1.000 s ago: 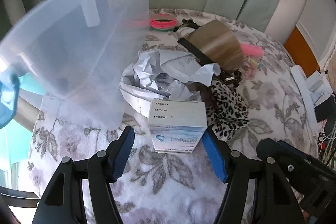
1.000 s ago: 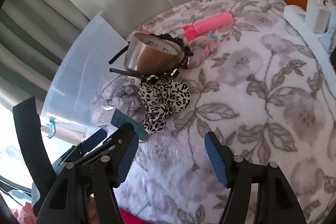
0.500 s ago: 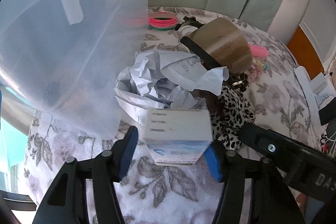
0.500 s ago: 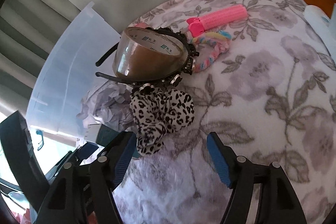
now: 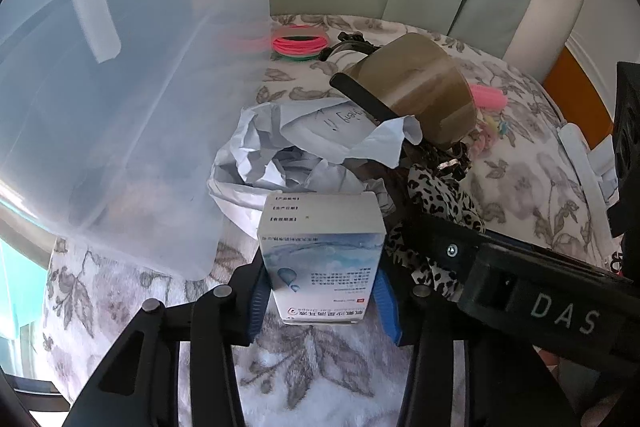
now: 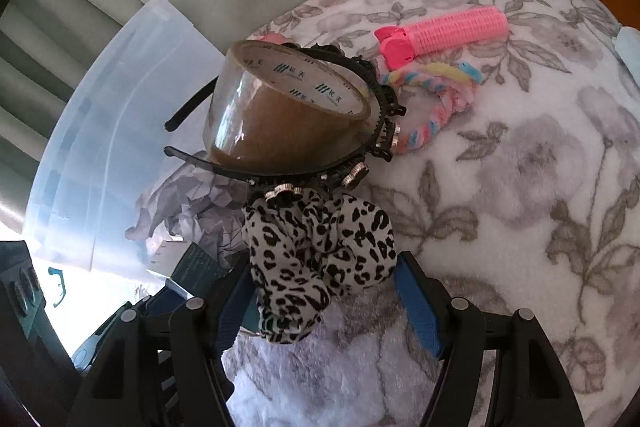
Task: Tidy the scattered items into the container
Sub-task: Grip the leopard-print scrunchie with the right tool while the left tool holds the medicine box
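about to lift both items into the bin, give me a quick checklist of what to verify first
1. Left tool on the white box: ok, its jaws have just been closing and the pads sit against both box sides.
2. Right tool around the leopard scrunchie: not ok, straddling it but still open.
3. Clear container within view and open: ok, tipped on its side, mouth facing the pile.
4. Scrunchie free of the black headband: cannot tell, they touch.
5. Crumpled paper clear of the box: cannot tell.
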### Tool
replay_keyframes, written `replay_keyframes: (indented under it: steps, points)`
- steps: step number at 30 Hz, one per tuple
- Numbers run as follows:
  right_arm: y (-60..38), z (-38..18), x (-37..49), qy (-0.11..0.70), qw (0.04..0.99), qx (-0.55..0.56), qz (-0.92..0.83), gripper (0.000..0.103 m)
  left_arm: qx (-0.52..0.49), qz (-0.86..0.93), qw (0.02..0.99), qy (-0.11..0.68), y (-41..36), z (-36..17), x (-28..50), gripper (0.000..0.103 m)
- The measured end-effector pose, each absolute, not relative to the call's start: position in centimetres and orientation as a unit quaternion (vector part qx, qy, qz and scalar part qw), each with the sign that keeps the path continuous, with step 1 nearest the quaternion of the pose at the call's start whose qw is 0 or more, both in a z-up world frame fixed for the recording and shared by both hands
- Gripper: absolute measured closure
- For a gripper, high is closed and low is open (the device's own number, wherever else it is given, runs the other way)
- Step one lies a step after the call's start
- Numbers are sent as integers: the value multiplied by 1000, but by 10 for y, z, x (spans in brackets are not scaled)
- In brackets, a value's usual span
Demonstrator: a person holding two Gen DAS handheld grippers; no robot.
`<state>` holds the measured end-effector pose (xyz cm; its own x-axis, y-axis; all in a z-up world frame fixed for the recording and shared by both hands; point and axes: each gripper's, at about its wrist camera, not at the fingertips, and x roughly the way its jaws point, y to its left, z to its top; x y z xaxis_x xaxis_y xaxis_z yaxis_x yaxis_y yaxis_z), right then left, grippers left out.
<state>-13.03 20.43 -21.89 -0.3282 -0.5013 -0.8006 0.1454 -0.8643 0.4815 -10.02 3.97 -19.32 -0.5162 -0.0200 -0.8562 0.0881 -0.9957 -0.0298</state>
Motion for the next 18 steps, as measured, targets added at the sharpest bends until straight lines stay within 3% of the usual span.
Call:
replay_keyframes:
  steps: [5,7,13,18]
  points:
    - [205,-218,-129,-170,197,541,-799,34,490,-871,29,35,39,-193,-98,56]
    - [204,-218,-130,-171,198,540,-800,46,489,-871,29,35,40,-193,-99,56]
    - [209,-212,-122,-179,196,534,-803,66,485,-873,29,36,37,-189,-95,56]
    - [213,-204,-114,-188,195,526,-806,69,484,-874,28,35,39,-186,-92,56]
